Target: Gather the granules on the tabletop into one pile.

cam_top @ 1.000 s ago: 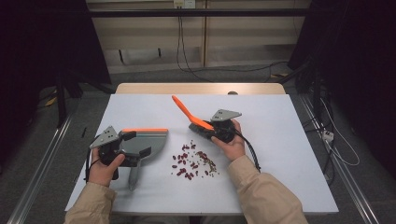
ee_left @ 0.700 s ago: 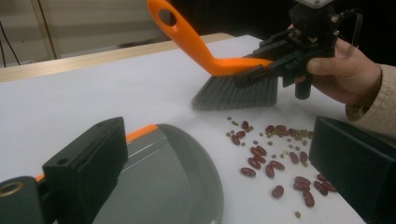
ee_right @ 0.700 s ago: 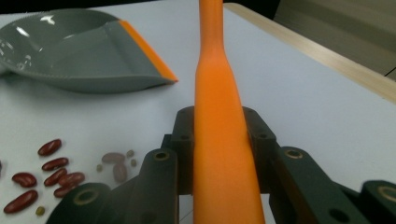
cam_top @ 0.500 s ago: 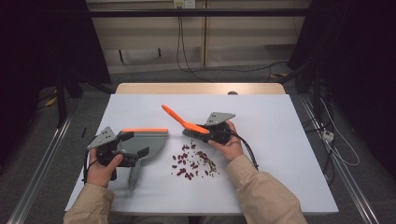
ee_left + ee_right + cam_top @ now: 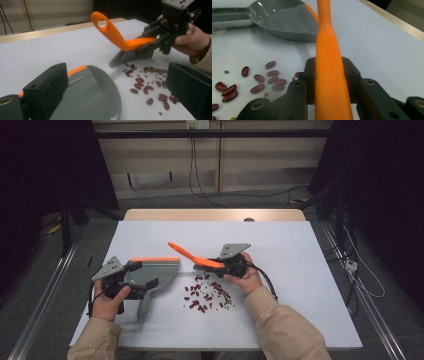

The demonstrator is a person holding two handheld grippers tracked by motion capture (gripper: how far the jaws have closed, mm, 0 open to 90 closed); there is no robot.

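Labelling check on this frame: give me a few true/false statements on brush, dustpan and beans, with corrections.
1. The right gripper is shut on the orange brush handle. True.
2. The beans already lie inside the grey dustpan. False: they are scattered on the white table, beside the pan.
3. The brush bristles are at the far edge of the bean pile. True.
4. The dustpan has a blue strip along its rim. False: the strip is orange.
5. The left gripper is at the dustpan, the pan's handle pointing toward the person. True.
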